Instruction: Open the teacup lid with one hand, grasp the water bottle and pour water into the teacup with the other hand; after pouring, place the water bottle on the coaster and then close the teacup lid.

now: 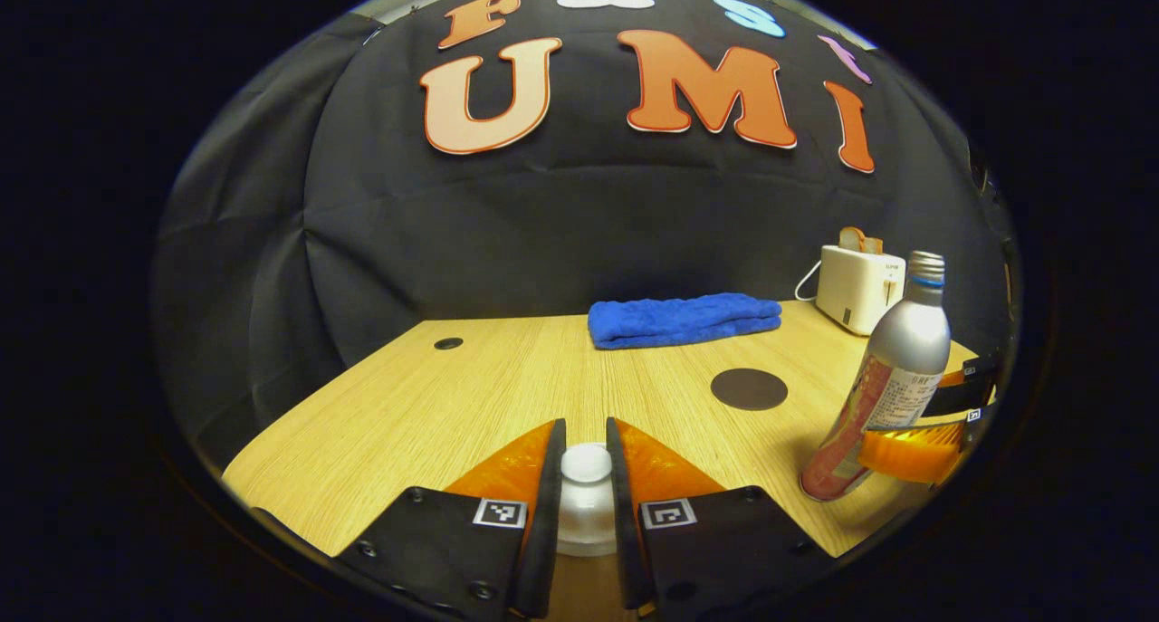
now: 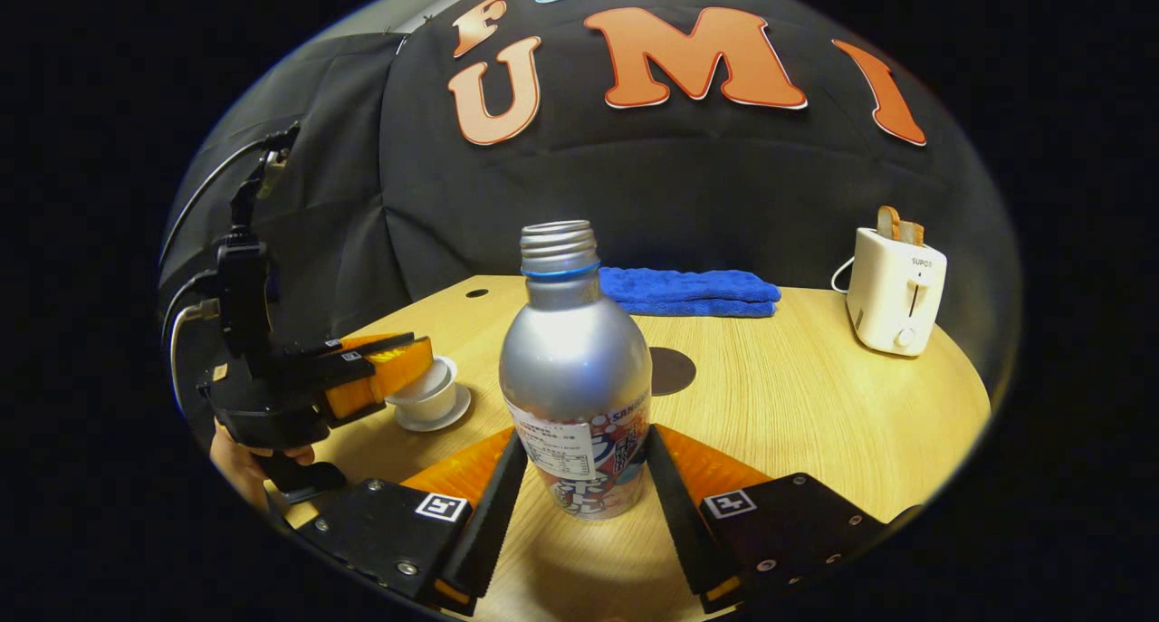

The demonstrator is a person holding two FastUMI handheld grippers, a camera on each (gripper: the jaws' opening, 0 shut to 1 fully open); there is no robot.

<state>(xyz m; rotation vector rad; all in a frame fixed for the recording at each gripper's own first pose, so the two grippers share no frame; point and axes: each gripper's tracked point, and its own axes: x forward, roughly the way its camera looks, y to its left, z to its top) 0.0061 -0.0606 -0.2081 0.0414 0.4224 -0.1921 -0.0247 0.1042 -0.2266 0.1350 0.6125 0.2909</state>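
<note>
On a pale wood-grain table (image 2: pixel 815 405), the right gripper (image 2: pixel 579 477) pinches a smooth, round-shouldered metal bottle (image 2: pixel 575 368) low on its printed paper label, one finger pressed to each side; the bottle's threaded neck is uncapped. In the left gripper view the bottle (image 1: pixel 883 387) leans, its base lifted off the wood. The left gripper (image 1: pixel 586 504) is closed on the rounded knob of a glossy white lid (image 1: pixel 586 500), fingers tight against both sides. In the right gripper view that left gripper (image 2: pixel 389 373) reaches over a small white ceramic teacup (image 2: pixel 430 396) on its saucer at the table's left; whether the lid is off the cup cannot be told. A flat, dark, round coaster (image 1: pixel 749 389) lies bare near mid-table. Behind it sits a folded, nubby blue towel (image 1: pixel 684 320), and at far right a boxy white toaster (image 2: pixel 895 289) with a slice of bread in its slot.
</note>
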